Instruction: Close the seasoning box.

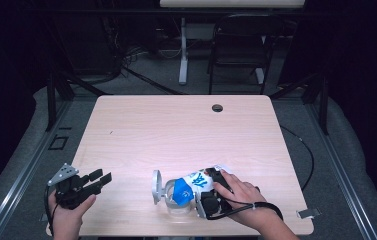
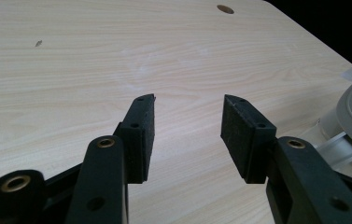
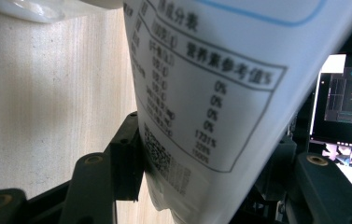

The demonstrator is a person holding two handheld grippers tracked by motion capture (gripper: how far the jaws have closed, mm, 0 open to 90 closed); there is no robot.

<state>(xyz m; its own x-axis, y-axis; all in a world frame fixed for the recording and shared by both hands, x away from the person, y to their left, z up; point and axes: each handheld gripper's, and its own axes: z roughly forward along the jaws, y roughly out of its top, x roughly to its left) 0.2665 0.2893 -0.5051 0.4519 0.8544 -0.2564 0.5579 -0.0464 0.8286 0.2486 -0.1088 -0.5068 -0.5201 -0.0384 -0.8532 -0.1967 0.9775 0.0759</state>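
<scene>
Right gripper view: pouch between tool jaws

You worked in what looked like a lab or recording room, not a home. Your pale wooden table had a cable hole near its far edge and stood on grey carpet. Black metal rails ran along the floor at left and right, and dark struts framed the table like a rig. Beyond the far edge stood a black folding chair and the white leg of another desk, with cables lying on the floor. The right gripper view caught lit monitors.
</scene>
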